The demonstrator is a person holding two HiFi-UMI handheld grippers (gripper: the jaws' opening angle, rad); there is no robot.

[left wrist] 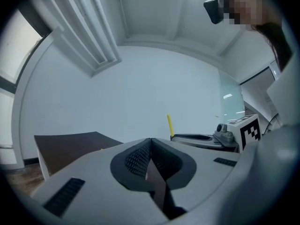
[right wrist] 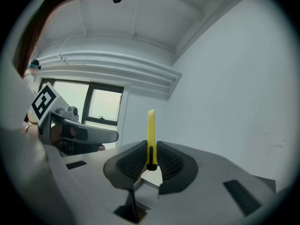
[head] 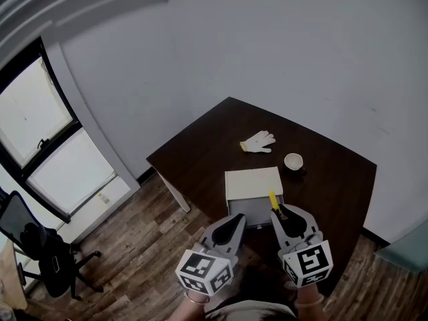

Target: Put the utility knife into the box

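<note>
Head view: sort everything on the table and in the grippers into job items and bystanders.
Job: utility knife, clamped in the right gripper; white box with its drawer open.
Lying about: white glove; cup; left gripper, shut on nothing.

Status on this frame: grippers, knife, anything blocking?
Left gripper shut, empty. Right gripper shut on utility knife. Knife not yet in box. Nothing seen blocking.

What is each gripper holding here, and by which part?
Right gripper holds the knife by its black end, yellow body jutting past the jaws. Left gripper is shut, empty.
</note>
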